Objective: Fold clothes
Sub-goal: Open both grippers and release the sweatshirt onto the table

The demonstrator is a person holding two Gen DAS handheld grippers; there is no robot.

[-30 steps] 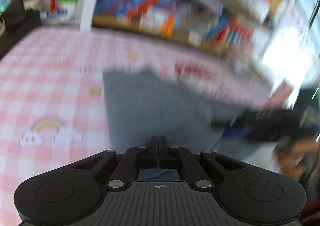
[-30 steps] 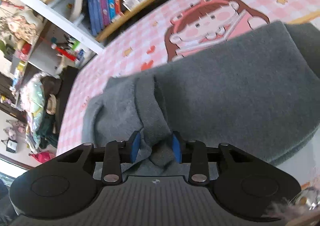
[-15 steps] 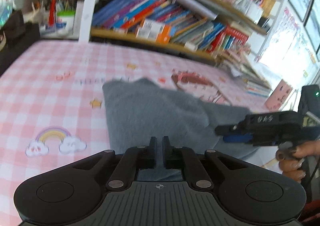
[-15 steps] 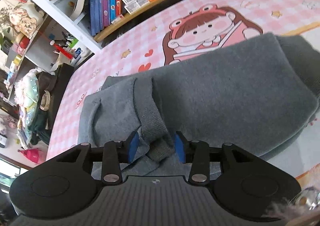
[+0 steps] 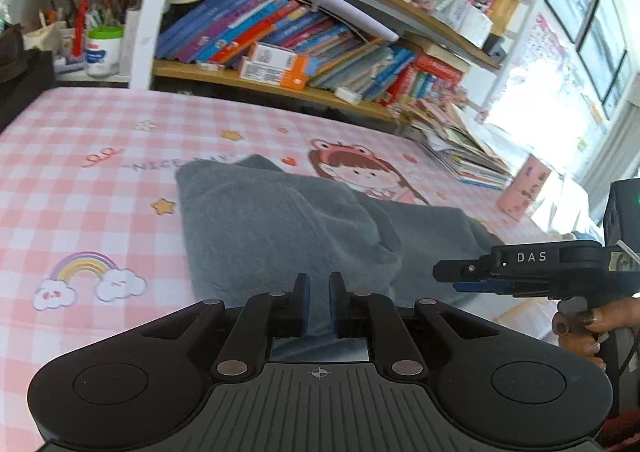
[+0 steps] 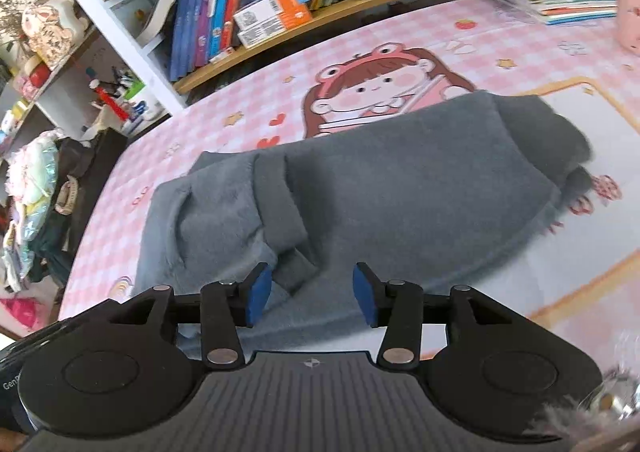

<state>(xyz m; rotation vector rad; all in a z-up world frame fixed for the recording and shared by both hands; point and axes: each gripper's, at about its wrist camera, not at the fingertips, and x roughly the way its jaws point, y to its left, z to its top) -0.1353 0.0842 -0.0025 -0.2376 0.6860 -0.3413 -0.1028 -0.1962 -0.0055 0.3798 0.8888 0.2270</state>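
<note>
A grey fleece garment [image 5: 280, 228] lies folded on the pink checked cloth [image 5: 80, 191] that covers the table. My left gripper [image 5: 319, 280] hovers at its near edge, its fingers a narrow gap apart with nothing pinched between them. In the right wrist view the same garment [image 6: 400, 191] shows a ribbed sleeve cuff [image 6: 280, 219] lying across its left part. My right gripper [image 6: 312, 272] stands wide open just short of that cuff, holding nothing. The left wrist view shows the right gripper [image 5: 444, 276] from the side, held by a hand [image 5: 580, 328].
Bookshelves [image 5: 300, 47] packed with books run along the table's far side. A stack of magazines [image 5: 460, 155] and a pink box [image 5: 524, 187] sit at the far right. Pen cups [image 5: 100, 51] stand at the far left. Clothes are piled off the table's left edge [image 6: 36, 187].
My right gripper has opened wide and let go of the sleeve cuff, which now lies on the garment. The left gripper has gone from shut to slightly open, and both have pulled back.
</note>
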